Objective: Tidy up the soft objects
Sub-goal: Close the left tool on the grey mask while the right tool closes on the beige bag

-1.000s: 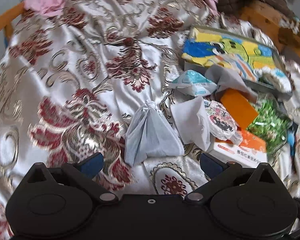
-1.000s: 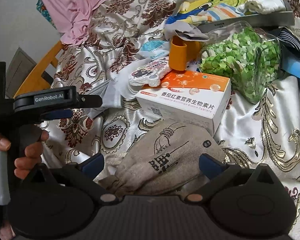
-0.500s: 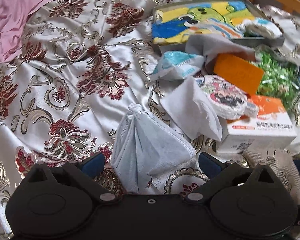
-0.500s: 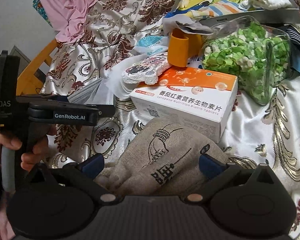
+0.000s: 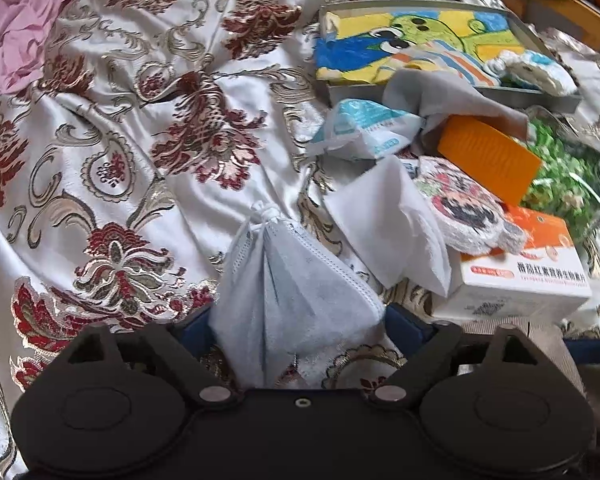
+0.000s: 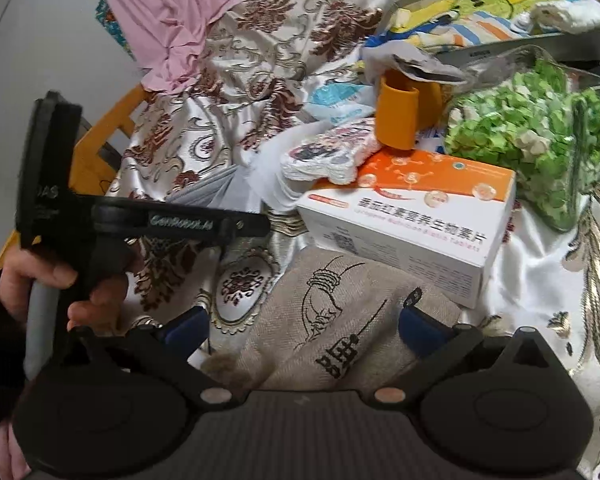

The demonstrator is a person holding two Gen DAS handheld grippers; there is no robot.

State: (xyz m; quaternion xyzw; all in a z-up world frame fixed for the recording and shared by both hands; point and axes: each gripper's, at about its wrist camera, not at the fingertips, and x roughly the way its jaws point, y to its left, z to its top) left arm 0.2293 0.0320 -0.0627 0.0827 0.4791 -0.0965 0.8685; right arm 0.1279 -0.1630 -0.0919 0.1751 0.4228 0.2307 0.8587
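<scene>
A pale blue-grey face mask (image 5: 292, 280) lies folded on the patterned satin bedspread (image 5: 140, 128). My left gripper (image 5: 300, 326) straddles its near end. Its jaws are closing, with the mask between the blue pads, and I see no firm squeeze. A beige cloth bag (image 6: 328, 304) with a black printed drawing lies under my right gripper (image 6: 304, 326), which stands open with its right pad resting over the bag. In the right wrist view, a hand (image 6: 40, 280) holds the left tool at the left.
A grey tray (image 5: 552, 98) holds a cartoon towel (image 5: 412, 40) at the back right. In front of it are piled a white cloth (image 5: 384, 232), a round patterned pad (image 5: 464, 208), an orange cup (image 5: 488, 156), a white-orange box (image 5: 528, 280), a green-filled bag (image 5: 564, 172) and a blue-white packet (image 5: 364, 128). Pink fabric (image 5: 16, 32) lies far left.
The left gripper has come down and forward onto the mask, rolled a little, and its fingers have drawn inward around it. The right gripper has edged closer over the beige bag.
</scene>
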